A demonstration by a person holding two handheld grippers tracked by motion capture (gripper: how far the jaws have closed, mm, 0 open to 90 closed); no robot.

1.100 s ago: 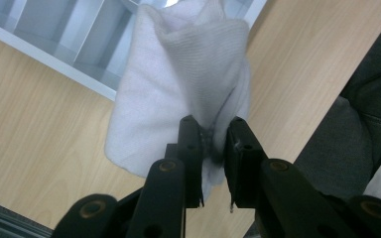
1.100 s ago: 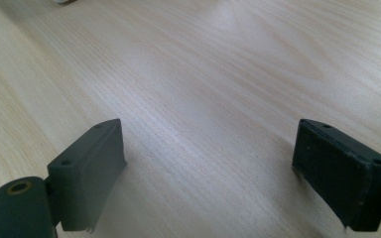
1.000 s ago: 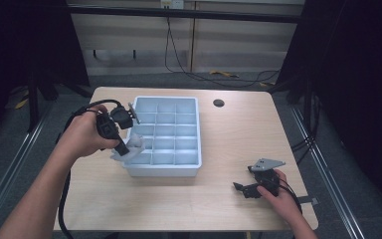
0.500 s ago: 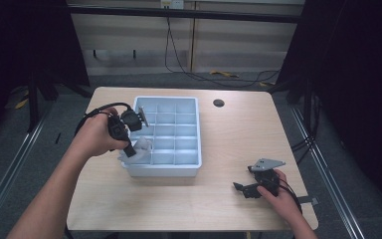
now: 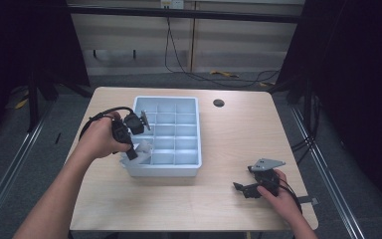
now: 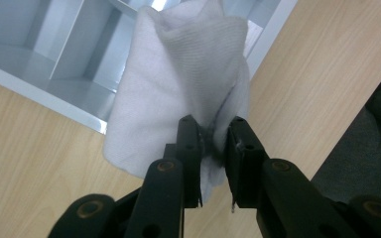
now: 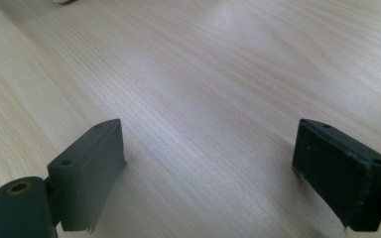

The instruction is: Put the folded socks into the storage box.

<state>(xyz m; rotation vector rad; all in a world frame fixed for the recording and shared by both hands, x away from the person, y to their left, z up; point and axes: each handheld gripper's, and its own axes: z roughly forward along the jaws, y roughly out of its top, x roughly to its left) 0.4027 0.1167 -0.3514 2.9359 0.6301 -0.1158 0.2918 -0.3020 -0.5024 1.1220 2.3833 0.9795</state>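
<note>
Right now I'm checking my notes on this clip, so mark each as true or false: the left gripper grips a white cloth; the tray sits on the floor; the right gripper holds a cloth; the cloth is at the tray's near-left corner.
1. The left gripper grips a white cloth. True.
2. The tray sits on the floor. False: it stands on the wooden table.
3. The right gripper holds a cloth. False: its jaws stand open over bare table.
4. The cloth is at the tray's near-left corner. True.

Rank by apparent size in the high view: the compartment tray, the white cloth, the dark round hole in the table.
1. Compartment tray
2. White cloth
3. Dark round hole; it looks only slightly smaller than the cloth's visible part.
</note>
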